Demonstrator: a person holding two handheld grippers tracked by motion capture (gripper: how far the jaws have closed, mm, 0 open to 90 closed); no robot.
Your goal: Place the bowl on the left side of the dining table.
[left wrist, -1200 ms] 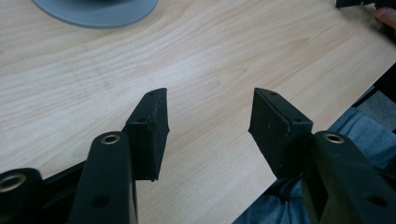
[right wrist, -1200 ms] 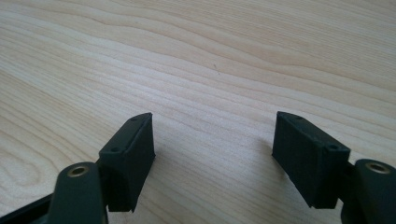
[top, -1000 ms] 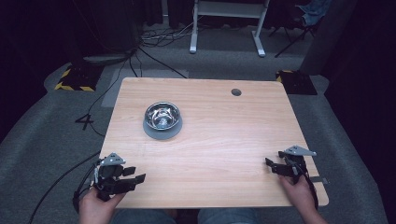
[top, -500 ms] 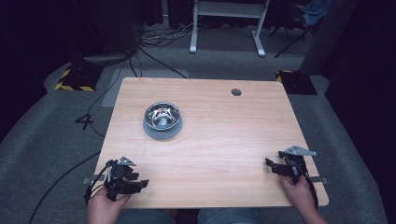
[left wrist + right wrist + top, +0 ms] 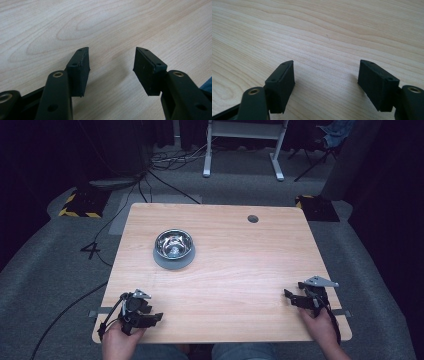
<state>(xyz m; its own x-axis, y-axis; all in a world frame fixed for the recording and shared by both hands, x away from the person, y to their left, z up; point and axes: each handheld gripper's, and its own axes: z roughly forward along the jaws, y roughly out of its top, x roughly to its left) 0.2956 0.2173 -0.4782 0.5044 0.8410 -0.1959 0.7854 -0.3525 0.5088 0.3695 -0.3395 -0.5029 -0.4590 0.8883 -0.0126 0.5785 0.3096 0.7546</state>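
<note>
The wooden desk [image 5: 240, 270] is bare across its middle and right, leaving wide free room between its edges. A steel bowl [image 5: 173, 244] sits on a grey round mat [image 5: 165, 262] toward the far left, well apart from both hands. The left claw [image 5: 150, 318] rests at the near left edge, its jaws wide with nothing between them, having just been opening slightly. The right claw [image 5: 291, 297] lies near the near right corner, jaws wide and empty.

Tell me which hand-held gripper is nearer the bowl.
Left. The left hand-held gripper sits at the table's near left corner, almost straight below the bowl. The right hand-held gripper is near the near right corner, well across from it.
</note>
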